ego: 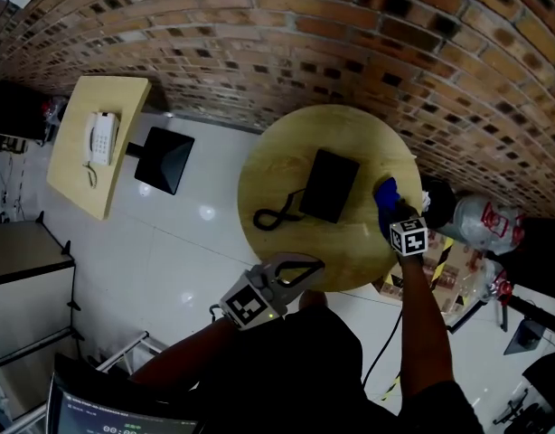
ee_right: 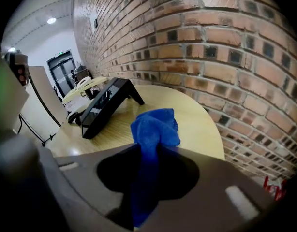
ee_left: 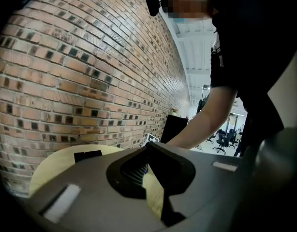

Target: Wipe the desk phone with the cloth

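Note:
The black desk phone (ego: 330, 185) sits in the middle of the round wooden table (ego: 277, 156), its cord and handset (ego: 277, 213) lying to its left. My right gripper (ego: 392, 213) hovers over the table's right edge, shut on a blue cloth (ego: 386, 193). In the right gripper view the cloth (ee_right: 155, 127) bunches out past my right gripper (ee_right: 151, 149), a short way right of the phone (ee_right: 102, 108) and apart from it. My left gripper (ego: 315, 264) is at the table's near edge, shut and empty. The left gripper view shows my left gripper (ee_left: 149, 146) above bare table (ee_left: 51, 163).
A brick wall (ego: 350, 52) runs close behind the table. To the left stands a square table (ego: 74, 174) with a white phone (ego: 101, 138), and beside it a black object (ego: 164, 159) on the white floor. Bags and clutter (ego: 485, 220) lie at the right.

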A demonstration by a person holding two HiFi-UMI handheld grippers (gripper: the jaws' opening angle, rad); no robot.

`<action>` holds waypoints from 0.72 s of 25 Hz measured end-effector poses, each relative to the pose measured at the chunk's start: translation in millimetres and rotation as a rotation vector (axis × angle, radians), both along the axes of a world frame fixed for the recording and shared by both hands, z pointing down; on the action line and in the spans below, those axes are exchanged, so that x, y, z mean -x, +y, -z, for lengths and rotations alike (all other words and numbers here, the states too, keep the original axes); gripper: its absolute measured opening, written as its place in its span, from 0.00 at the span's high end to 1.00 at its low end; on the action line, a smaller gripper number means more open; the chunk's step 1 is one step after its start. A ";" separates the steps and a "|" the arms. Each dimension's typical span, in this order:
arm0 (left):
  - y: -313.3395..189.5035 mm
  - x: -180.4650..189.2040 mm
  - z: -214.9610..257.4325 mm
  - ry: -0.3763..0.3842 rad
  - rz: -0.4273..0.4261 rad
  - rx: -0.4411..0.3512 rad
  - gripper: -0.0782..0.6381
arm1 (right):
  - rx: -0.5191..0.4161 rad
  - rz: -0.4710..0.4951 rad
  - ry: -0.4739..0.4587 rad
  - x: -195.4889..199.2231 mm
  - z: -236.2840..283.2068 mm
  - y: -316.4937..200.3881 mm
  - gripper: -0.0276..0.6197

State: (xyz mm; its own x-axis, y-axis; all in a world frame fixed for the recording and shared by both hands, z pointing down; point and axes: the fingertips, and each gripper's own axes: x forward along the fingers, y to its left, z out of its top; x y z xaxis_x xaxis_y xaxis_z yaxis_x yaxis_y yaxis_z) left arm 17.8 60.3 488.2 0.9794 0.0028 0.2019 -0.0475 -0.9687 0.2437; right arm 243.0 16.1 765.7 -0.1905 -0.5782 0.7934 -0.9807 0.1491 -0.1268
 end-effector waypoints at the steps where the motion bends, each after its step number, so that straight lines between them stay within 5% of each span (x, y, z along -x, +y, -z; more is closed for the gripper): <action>1: 0.2 -1.8 -0.7 -0.002 -0.003 -0.003 0.91 | 0.013 0.003 0.005 -1.4 -4.1 1.8 0.81; 11: -0.5 -14.8 -5.4 -0.015 -0.006 0.007 0.91 | 0.044 -0.008 -0.044 -9.8 -19.2 3.3 0.79; 18: 2.1 -18.8 -7.2 -0.022 -0.015 0.009 0.91 | 0.042 -0.037 -0.020 -26.9 -24.2 -1.8 0.57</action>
State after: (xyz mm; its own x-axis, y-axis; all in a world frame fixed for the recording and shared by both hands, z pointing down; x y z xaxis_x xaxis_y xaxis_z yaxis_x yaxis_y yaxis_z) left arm 36.5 62.4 495.4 0.9745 0.0196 0.2235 -0.0382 -0.9672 0.2513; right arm 269.9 14.3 789.9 -0.1857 -0.5517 0.8131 -0.9826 0.1069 -0.1519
